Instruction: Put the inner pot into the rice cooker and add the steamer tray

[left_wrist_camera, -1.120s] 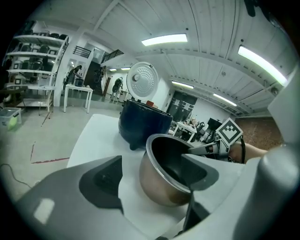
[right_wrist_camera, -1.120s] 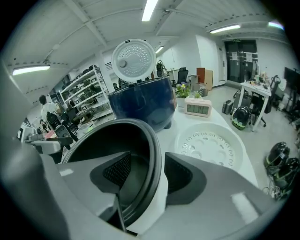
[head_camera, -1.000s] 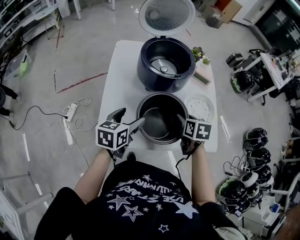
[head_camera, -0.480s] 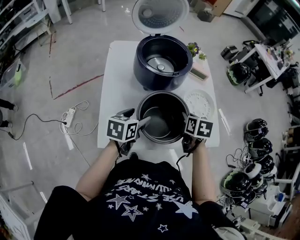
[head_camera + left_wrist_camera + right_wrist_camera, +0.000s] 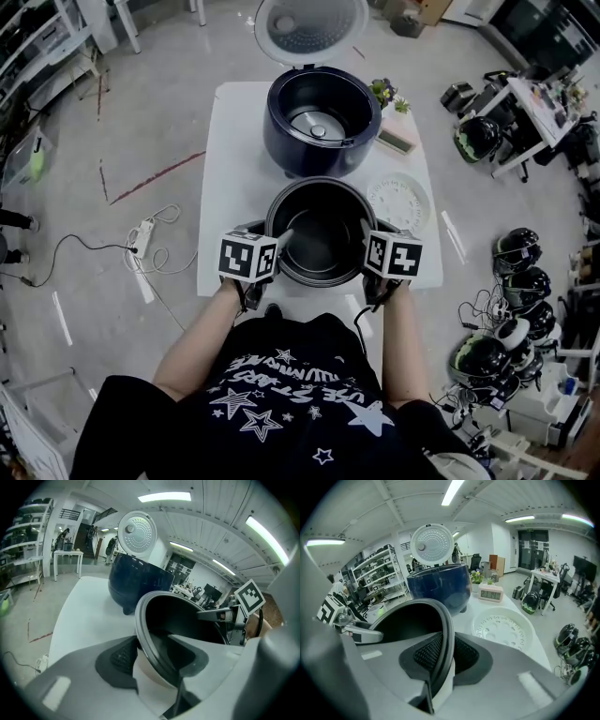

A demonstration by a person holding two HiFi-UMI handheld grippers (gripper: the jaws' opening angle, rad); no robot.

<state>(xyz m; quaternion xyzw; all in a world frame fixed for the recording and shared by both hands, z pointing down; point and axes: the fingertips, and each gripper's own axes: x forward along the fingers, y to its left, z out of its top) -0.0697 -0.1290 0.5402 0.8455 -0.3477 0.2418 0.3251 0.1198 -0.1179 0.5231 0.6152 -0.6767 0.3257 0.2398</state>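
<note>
Your right gripper [image 5: 445, 654] has just been closing its jaws and now pinches the rim of the inner pot [image 5: 323, 242]. Your left gripper [image 5: 157, 656] straddles the opposite rim with its jaws apart, not clamped.

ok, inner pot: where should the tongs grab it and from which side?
The thin flared rim, one jaw inside and one outside, from opposite sides. The inner pot stands upright and open, its wall smooth and round. The right tongs have just been closing and pinch the right rim; the left tongs straddle the left rim, not clamped.
</note>
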